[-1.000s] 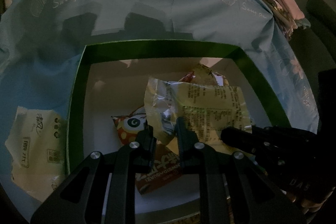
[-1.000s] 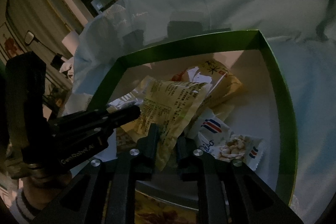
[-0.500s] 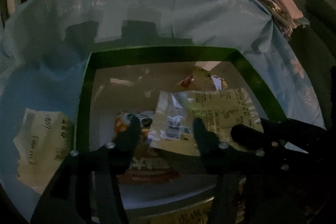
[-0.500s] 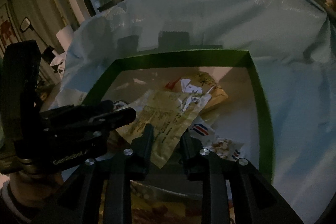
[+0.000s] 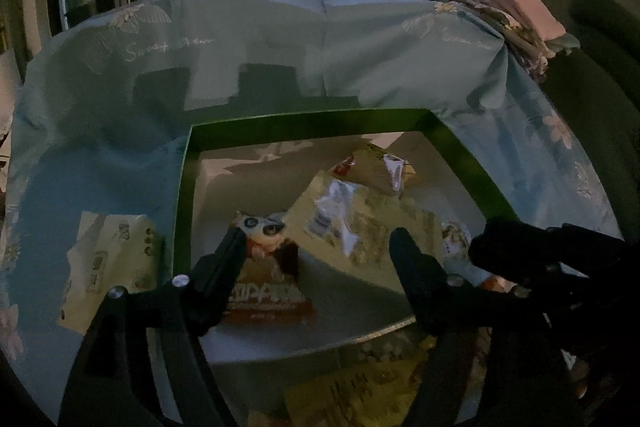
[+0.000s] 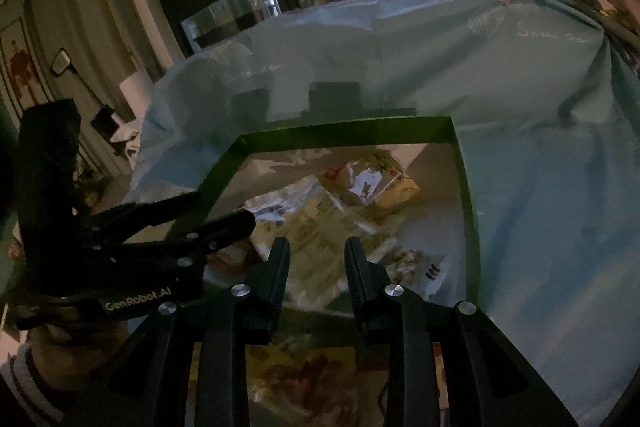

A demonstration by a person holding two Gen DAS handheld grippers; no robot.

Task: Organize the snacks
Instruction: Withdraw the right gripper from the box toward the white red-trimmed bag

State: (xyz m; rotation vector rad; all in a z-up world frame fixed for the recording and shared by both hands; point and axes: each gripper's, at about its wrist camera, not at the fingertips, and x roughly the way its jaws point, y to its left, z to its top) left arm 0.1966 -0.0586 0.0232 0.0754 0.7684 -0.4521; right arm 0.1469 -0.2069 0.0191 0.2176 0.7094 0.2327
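With your left gripper (image 5: 318, 247) and right gripper (image 6: 314, 259) both just released, regrasp the light, crinkly, slippery yellow printed foil snack packet (image 5: 360, 223) by its sealed edge.

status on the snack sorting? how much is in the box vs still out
Done: several packets lie in the green box, the big yellow packet on top. In hand: nothing; left claw and right claw have just been opening, both empty. Left: a pale packet beside the box, more at its near edge.
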